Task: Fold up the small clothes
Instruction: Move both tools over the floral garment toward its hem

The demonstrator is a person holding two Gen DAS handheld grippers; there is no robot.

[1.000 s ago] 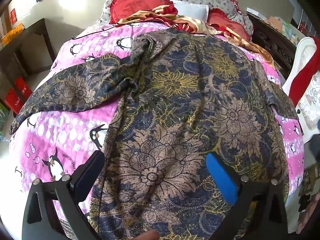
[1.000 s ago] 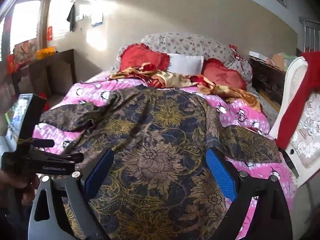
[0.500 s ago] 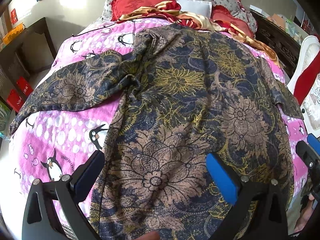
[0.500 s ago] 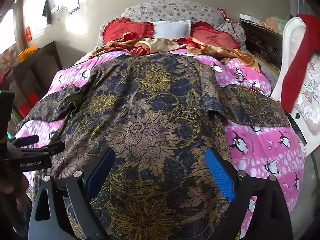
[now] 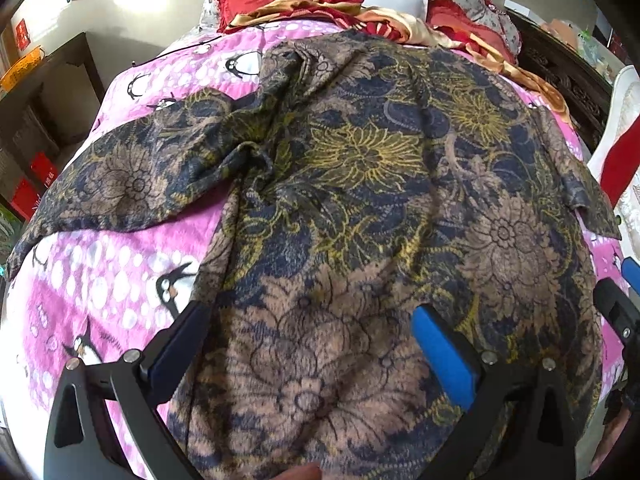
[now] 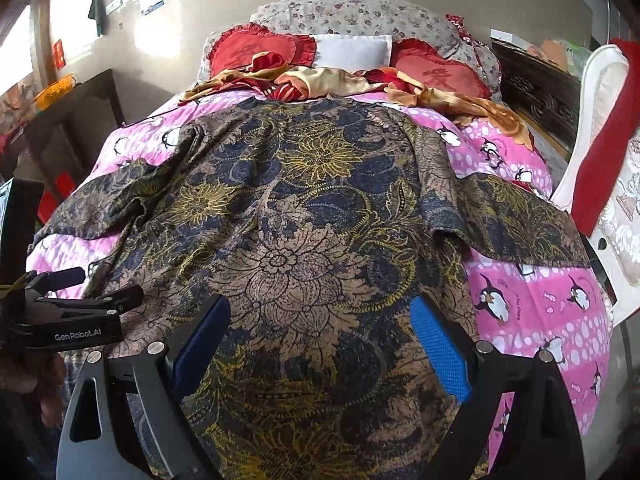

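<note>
A dark blue, brown and yellow floral shirt (image 5: pixel 360 184) lies spread flat on a pink penguin blanket (image 5: pixel 100 276), sleeves out to both sides, the left sleeve (image 5: pixel 132 184) creased. It also shows in the right wrist view (image 6: pixel 304 216), with its right sleeve (image 6: pixel 520 220) flat. My left gripper (image 5: pixel 308 348) is open and empty above the shirt's near hem. My right gripper (image 6: pixel 320 340) is open and empty over the hem too. The right gripper's edge shows at the far right of the left wrist view (image 5: pixel 620 312).
Red heart cushions (image 6: pixel 256 50), a white pillow (image 6: pixel 352 50) and crumpled gold-red cloth (image 6: pixel 320 80) lie at the bed's head. A dark desk (image 6: pixel 72 128) stands left of the bed. A white chair with red cloth (image 6: pixel 600 140) stands at the right.
Both grippers have moved forward and tilted down over the shirt's lower part. The right gripper has come into the left wrist view. The shirt has not moved.
</note>
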